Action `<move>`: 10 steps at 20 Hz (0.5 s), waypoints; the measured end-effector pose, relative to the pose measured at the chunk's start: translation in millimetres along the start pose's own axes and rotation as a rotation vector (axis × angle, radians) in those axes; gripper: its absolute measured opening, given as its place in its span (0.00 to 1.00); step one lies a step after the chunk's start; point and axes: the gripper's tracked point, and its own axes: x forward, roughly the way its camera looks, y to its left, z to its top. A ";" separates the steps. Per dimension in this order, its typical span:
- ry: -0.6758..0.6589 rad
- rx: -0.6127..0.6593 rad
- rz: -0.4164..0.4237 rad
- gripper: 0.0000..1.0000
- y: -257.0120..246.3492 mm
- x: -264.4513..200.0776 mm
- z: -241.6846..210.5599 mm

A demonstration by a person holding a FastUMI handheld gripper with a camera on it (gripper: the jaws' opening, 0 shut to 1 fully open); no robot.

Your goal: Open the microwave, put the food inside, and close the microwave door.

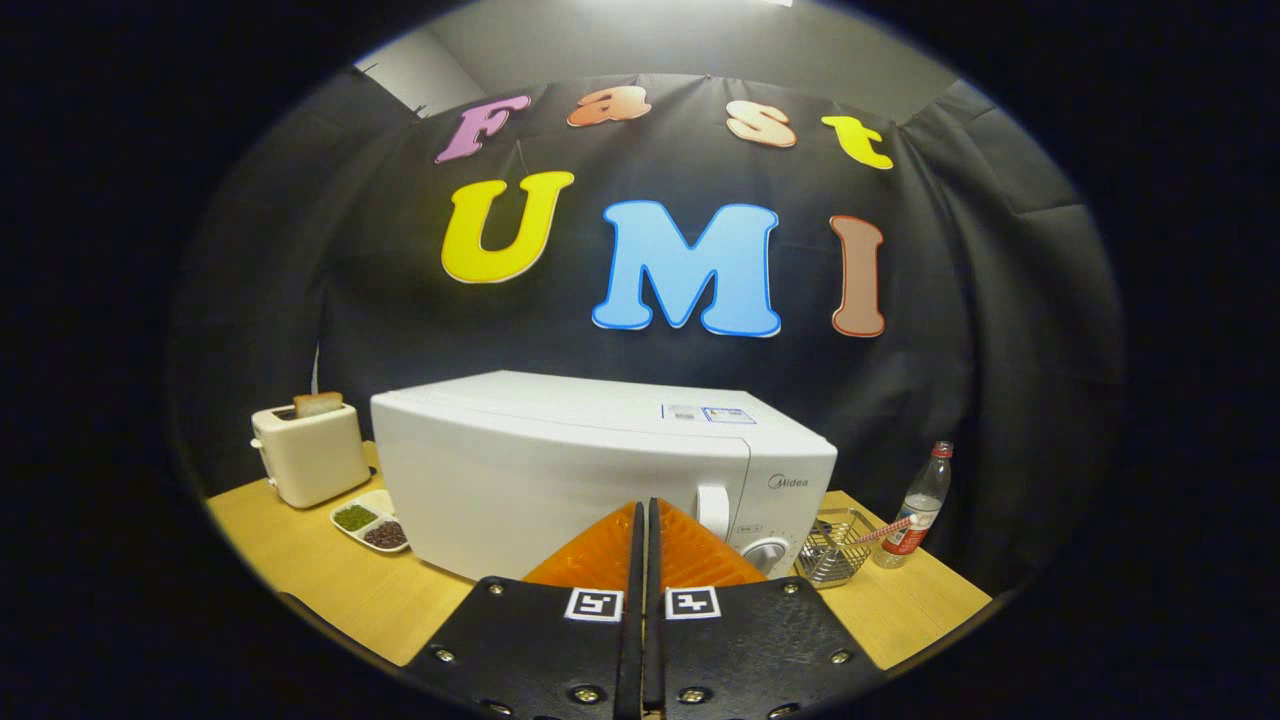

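Observation:
A white microwave (560, 470) stands on the wooden table (330, 580) with its door closed. Its door handle (714, 510) and round knob (765, 553) are at the right end of its front. My gripper (645, 505) is shut with nothing between its fingers, the tips close in front of the microwave door, just left of the handle. A white divided dish (371, 521) holding green and dark food lies on the table left of the microwave, well to the left of the fingers.
A white toaster (308, 452) with a slice of bread in it stands behind the dish. Right of the microwave sit a wire basket (838, 548) with a red-handled utensil and a plastic bottle (916, 508). The table's front edge lies near the fingers.

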 end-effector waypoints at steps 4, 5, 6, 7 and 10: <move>-0.063 0.013 0.035 0.01 -3.7 -50.5 54.3; -0.084 0.019 0.049 0.01 -2.0 -62.1 69.2; -0.103 0.025 0.059 0.01 -0.8 -73.5 85.1; -0.127 0.026 0.066 0.01 -1.0 -83.9 99.6; -0.199 -0.002 0.072 0.01 -2.4 -109.4 138.4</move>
